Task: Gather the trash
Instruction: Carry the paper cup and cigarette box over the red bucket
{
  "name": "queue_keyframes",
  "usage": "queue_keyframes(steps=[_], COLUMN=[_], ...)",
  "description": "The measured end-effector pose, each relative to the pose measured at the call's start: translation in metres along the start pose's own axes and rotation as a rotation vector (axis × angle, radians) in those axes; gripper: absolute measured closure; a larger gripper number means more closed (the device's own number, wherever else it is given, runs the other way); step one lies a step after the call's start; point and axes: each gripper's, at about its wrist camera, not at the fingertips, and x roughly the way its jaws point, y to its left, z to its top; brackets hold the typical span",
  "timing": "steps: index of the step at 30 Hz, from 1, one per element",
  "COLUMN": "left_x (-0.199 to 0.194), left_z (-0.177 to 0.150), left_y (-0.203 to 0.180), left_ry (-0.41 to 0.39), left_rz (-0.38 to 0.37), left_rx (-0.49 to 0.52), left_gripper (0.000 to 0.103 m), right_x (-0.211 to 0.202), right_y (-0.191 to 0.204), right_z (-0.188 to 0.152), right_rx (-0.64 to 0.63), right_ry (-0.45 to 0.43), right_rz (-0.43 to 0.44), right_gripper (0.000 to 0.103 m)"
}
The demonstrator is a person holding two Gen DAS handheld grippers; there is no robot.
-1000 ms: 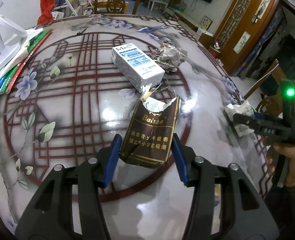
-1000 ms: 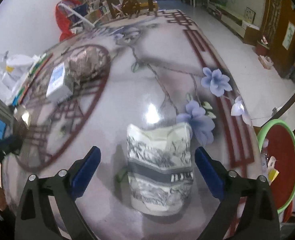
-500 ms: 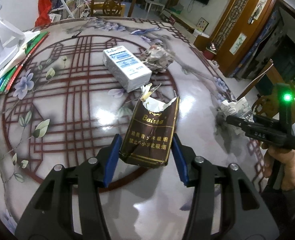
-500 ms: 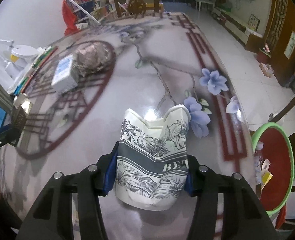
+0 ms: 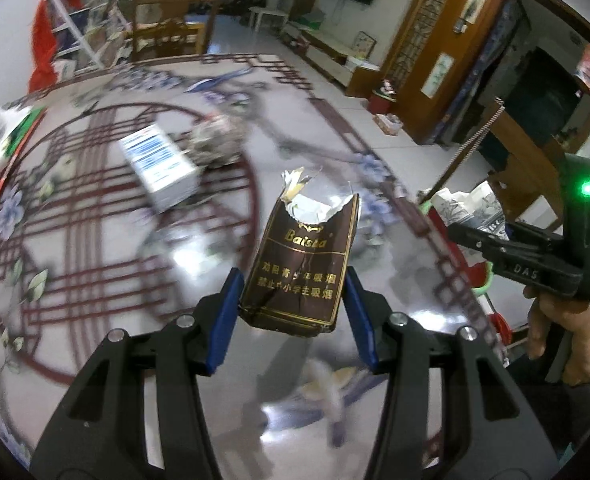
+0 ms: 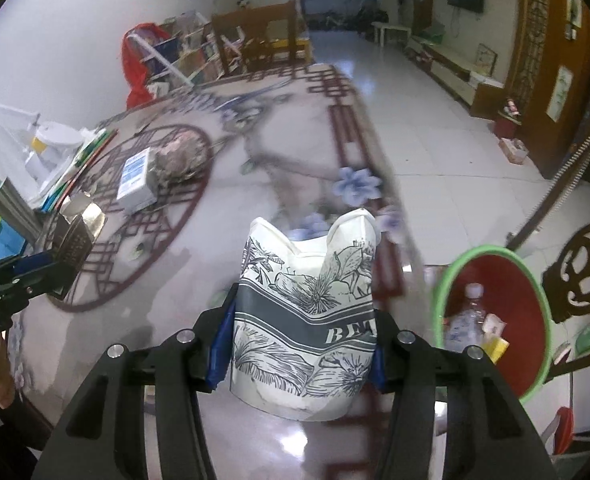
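My left gripper [image 5: 293, 308] is shut on a torn brown cigarette pack [image 5: 301, 264] and holds it above the table. My right gripper [image 6: 301, 344] is shut on a crumpled white paper cup with grey flower print [image 6: 307, 320], lifted off the table near its right edge. The cup and right gripper also show in the left wrist view [image 5: 475, 210]. A red bin with a green rim [image 6: 495, 320] stands on the floor to the right, with a plastic bottle and scraps inside. A white and blue box [image 5: 161, 168] and a crumpled paper ball [image 5: 217, 144] lie on the table.
The round table [image 5: 95, 240] has a red lattice and flower pattern. Books and white items [image 6: 55, 160] lie at its left edge. A carved wooden chair [image 6: 583, 276] stands by the bin. A wooden chair and shelves stand behind the table.
Both grippers have lifted their items off the table and moved right toward the bin. The right gripper closed on the cup a second ago.
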Motion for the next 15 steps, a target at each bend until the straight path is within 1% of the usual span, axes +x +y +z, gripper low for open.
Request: queue_keyframes(steps=[7,15], left_x=[0.024,0.064], left_z=[0.025,0.047], left_y=[-0.071,-0.144], left_ry=[0.01,0.045], left_rz=[-0.088,-0.185], left_rx=[0.079,0.129], left_gripper=[0.055,0.055], right_x=[-0.028,-0.056], right_y=[-0.062,-0.143], right_z=[-0.008,-0.011], right_rx=[0.082,0.204], right_ry=[-0.032,-0.072], right_rz=[-0.05,-0.101], right_gripper=[0.053,0.053])
